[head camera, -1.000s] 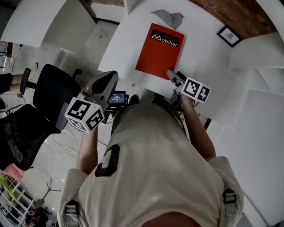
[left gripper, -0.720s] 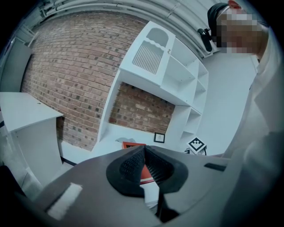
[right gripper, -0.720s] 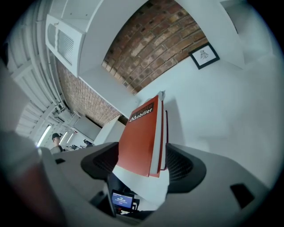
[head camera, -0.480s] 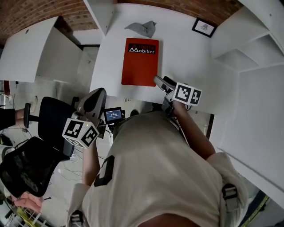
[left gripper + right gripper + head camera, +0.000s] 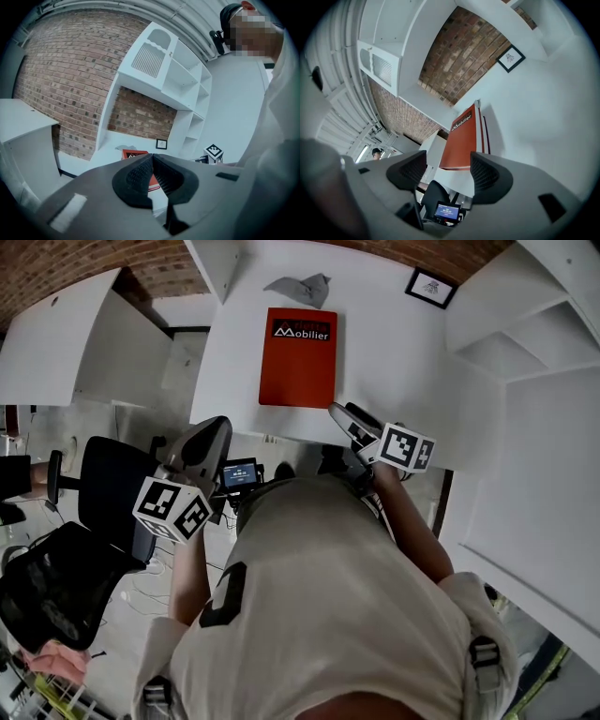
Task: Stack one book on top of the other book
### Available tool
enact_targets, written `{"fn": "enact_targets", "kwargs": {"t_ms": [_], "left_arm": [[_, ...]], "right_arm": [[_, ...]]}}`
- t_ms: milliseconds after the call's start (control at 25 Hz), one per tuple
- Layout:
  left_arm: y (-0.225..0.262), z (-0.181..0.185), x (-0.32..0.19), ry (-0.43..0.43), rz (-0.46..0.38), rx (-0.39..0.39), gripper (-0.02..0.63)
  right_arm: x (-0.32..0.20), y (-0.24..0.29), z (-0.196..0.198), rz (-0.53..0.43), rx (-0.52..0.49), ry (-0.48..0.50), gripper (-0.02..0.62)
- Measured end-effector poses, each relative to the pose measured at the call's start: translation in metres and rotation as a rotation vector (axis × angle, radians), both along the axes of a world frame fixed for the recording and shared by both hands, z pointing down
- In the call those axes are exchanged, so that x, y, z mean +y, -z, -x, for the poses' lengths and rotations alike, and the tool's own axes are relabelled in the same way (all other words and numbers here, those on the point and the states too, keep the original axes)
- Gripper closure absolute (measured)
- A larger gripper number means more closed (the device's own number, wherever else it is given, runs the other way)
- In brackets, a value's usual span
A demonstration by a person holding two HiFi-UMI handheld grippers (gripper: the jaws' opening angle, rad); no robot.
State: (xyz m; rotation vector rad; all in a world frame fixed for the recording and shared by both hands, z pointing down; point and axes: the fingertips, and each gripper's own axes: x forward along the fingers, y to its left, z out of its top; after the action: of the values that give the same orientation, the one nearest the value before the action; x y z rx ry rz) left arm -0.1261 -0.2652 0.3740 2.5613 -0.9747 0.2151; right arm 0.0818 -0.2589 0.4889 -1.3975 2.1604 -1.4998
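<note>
Book (image 5: 297, 357) first: we see an orange-red one lettered "Mobilier", lying flat and cover up on the white counter (image 5: 403, 371), not far from the front rim. In the right gripper view a thin dark-red line runs along its right side. That may be a second book under it, but we cannot be sure, and the head view shows only one. We judge it thin, stiff and fairly light, with a smooth cover that could slide on the counter. The near short edge looks like the best hold, pinched from top and bottom once a jaw gets under it. Our right gripper (image 5: 336, 411) hovers just short of that edge, jaws spread wide with nothing between them. Our left gripper (image 5: 217, 423) hangs off the counter, beside the office chair (image 5: 108, 488), jaws pressed together on nothing. Beyond the book lie a crumpled grey cloth (image 5: 298, 287) and, farther right, a small framed picture (image 5: 430, 287).
</note>
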Motion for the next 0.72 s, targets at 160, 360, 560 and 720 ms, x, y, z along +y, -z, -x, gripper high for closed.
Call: {"fn": "enact_targets", "kwargs": {"t_ms": [160, 360, 560, 720], "left_arm": [[-0.008, 0.006, 0.004, -0.012, 0.010, 0.016, 0.601], [-0.021, 0.019, 0.008, -0.021, 0.031, 0.023, 0.601], [-0.018, 0.029, 0.009, -0.024, 0.018, 0.047, 0.601], [-0.018, 0.038, 0.011, -0.017, 0.022, 0.054, 0.601]], "right_arm": [[0.010, 0.001, -0.002, 0.000, 0.021, -0.036, 0.363], [0.031, 0.019, 0.017, -0.062, 0.031, 0.005, 0.583], [0.045, 0.039, 0.038, -0.095, -0.028, 0.045, 0.584], [0.046, 0.058, 0.063, -0.158, 0.118, 0.159, 0.591]]}}
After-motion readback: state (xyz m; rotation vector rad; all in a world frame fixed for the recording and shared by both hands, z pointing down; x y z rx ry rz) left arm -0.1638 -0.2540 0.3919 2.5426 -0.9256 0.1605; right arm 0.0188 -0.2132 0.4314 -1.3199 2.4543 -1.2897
